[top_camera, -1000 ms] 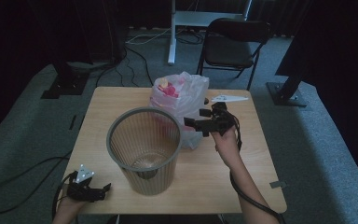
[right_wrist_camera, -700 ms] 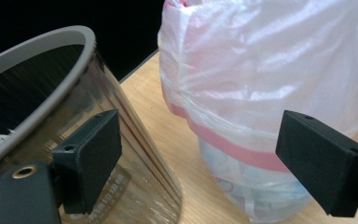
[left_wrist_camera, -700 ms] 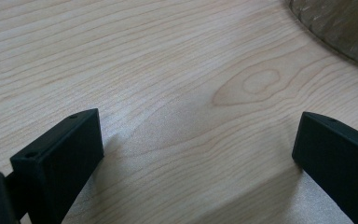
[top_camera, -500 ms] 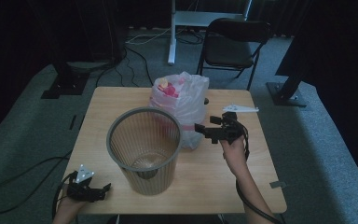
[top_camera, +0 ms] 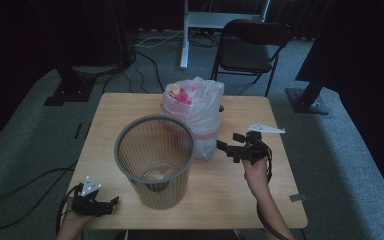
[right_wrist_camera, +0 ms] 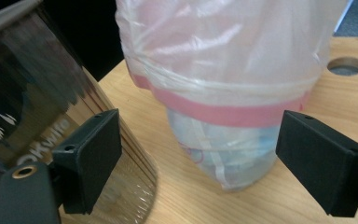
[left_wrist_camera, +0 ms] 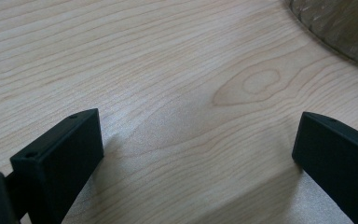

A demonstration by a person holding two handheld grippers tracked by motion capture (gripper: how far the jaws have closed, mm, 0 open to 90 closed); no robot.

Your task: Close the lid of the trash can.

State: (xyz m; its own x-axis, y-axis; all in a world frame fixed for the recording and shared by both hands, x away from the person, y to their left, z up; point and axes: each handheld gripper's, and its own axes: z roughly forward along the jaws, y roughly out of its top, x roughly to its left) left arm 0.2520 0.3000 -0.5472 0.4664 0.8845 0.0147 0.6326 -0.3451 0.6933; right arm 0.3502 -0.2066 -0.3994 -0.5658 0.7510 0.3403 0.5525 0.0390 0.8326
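Note:
A grey mesh wastebasket stands upright on the wooden table; its side is at the left of the right gripper view. Just behind it stands a filled translucent plastic bag with a pink band and pink items at its top. My right gripper hovers open, right of the bag and pointing at it, nothing between its jaws. My left gripper rests open on the table's near left corner, left of the basket, over bare wood.
A round hole in the tabletop lies behind the bag. Beyond the table are a black chair, a desk leg and cables on grey carpet. Dark stands flank the table.
My right gripper has drawn back from the bag, moving right and toward the near edge, with its jaws still open. The left gripper has stayed put.

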